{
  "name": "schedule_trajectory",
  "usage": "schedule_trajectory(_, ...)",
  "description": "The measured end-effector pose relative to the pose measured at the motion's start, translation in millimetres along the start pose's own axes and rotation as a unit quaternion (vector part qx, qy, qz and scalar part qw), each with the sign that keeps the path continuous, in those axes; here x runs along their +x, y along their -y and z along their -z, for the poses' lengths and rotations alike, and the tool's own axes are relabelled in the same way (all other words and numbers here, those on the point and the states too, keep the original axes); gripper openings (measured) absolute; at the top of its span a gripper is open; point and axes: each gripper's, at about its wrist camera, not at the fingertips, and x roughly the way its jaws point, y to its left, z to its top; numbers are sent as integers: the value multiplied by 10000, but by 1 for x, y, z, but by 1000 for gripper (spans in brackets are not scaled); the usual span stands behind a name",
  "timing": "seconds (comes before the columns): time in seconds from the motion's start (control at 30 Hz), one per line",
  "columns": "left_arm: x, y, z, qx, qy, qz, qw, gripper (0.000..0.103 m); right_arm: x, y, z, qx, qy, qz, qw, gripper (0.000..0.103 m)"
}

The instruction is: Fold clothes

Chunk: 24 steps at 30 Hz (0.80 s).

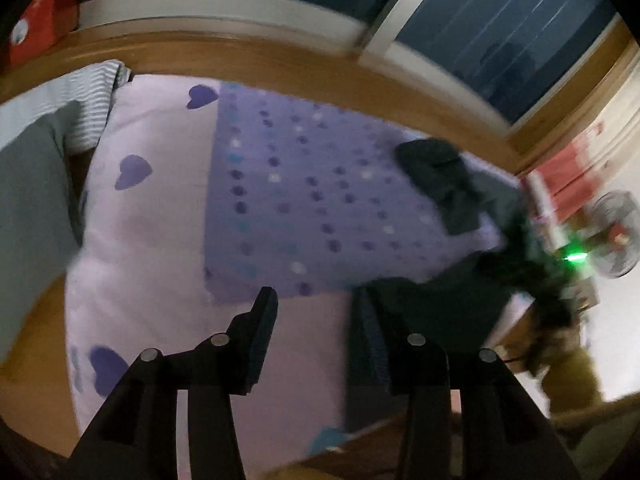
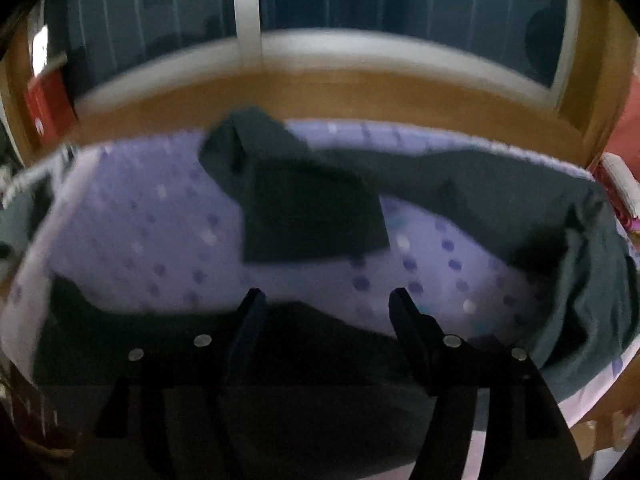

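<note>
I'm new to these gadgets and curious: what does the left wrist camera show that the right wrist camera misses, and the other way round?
Only the left wrist view shows heart-print bedding, a striped cloth and a fan. Only the right shows the dark garment spread wide, its teal part trailing right. Both show the dotted purple sheet, the window and open gripper fingers.

The left wrist camera looks forward along its fingers [image 1: 264, 320] from low over the bed [image 1: 160, 208], facing the wooden ledge [image 1: 240, 56] and window [image 1: 500, 40], tilted so the scene slants. The right wrist camera sits close above the same bed [image 2: 140, 232], squarely facing that window [image 2: 400, 0]. Both views share the dotted purple cover [image 1: 288, 184] and a dark folded garment [image 2: 312, 212].
</note>
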Motion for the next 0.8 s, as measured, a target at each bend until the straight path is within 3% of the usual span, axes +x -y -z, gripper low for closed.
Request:
schedule_trajectory(0.13, 31, 7, -12, 309, -213, 154, 9992, 44, 5, -6, -21, -113, 79, 269, 9995, 65)
schedule_trajectory(0.33, 65, 36, -25, 720, -465, 14, 9963, 44, 69, 10, -39, -187, -378, 595, 9973, 65)
schedule_trajectory(0.4, 71, 41, -27, 842, -544, -72, 9949, 44, 89, 15, -40, -68, -608, 450, 9971, 61)
schedule_trajectory(0.43, 71, 42, -28, 881, -549, -137, 9945, 44, 95, 15, -39, 52, -722, 262, 9970, 52)
schedule_trajectory(0.47, 72, 43, -29, 921, -553, -202, 9940, 44, 93, 10, -40, 87, -740, 93, 9972, 24)
schedule_trajectory(0.5, 73, 44, -29, 961, -558, -267, 9934, 44, 91, 5, -41, 123, -758, -76, 9970, 7)
schedule_trajectory(0.6, 70, 35, -34, 849, -539, -223, 9947, 44, 72, -21, -48, 71, -603, -666, 9959, 7)
schedule_trajectory(0.8, 63, 14, -53, 748, -370, -98, 9965, 44, 33, -127, -56, -543, -288, -1647, 9844, 7)
